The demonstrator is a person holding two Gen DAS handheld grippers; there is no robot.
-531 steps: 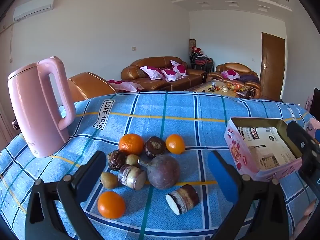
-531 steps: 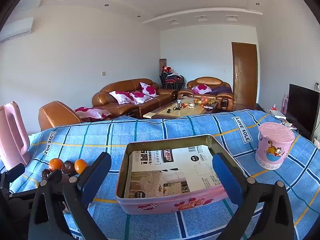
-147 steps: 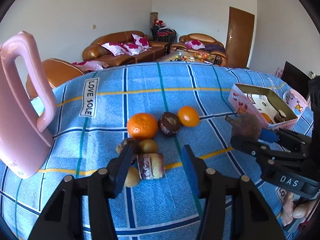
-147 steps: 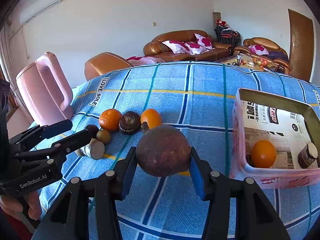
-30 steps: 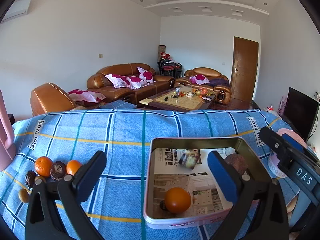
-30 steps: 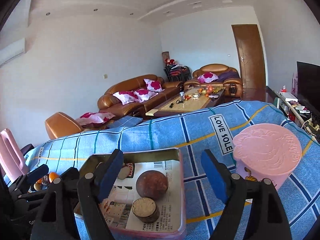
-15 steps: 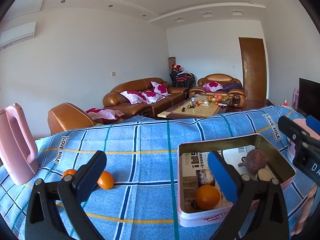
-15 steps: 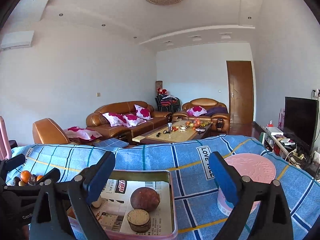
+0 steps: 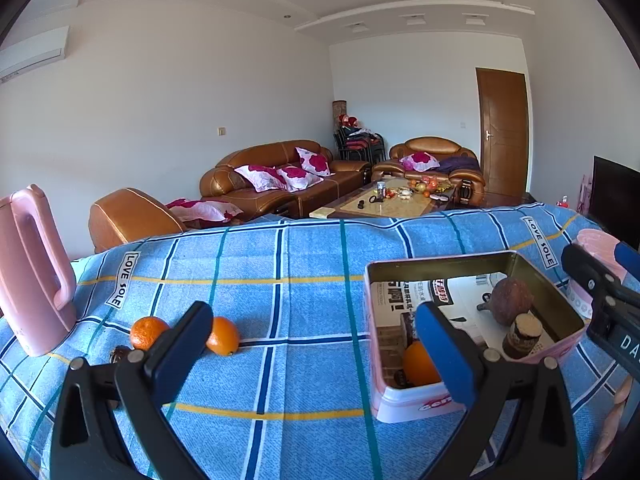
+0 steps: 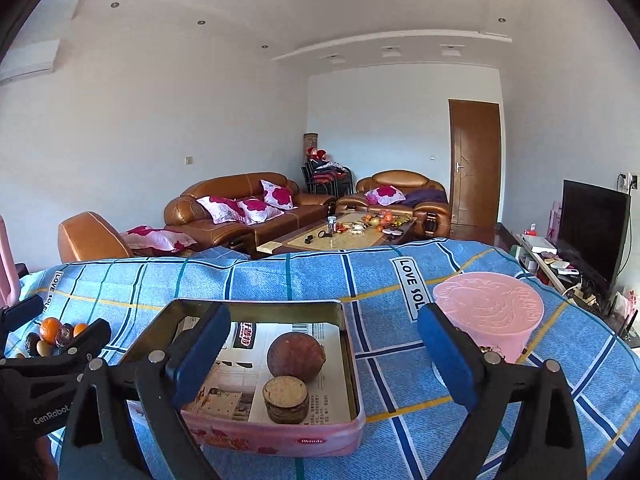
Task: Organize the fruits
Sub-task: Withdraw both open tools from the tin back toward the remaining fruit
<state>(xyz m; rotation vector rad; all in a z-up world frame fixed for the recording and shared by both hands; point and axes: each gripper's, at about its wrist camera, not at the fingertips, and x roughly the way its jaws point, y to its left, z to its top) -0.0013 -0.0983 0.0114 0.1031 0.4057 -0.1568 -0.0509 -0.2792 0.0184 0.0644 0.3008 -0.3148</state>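
Tin (image 10: 352, 364) is holding three fruits; both hand-held grippers, left (image 9: 316, 342) and right (image 10: 324, 350), are gaping wide, empty. Oranges (image 9: 222, 336) are waiting on table (image 9: 280, 264) left of tin; next pick probably there.

White walls, recessed ceiling lights. Brown leather sofa (image 10: 240, 208) with pink-flowered cushions mid-frame; coffee table (image 10: 340, 236) beside it. Wooden door (image 10: 474, 164) right of centre; television (image 10: 592, 228) far right.

A blue plaid tablecloth (image 9: 304, 280) carries a pink tin (image 9: 416, 402), pink kettle (image 9: 30, 268), pink tub (image 10: 488, 312), two oranges (image 9: 223, 341) and, seemingly, dates (image 10: 32, 339).
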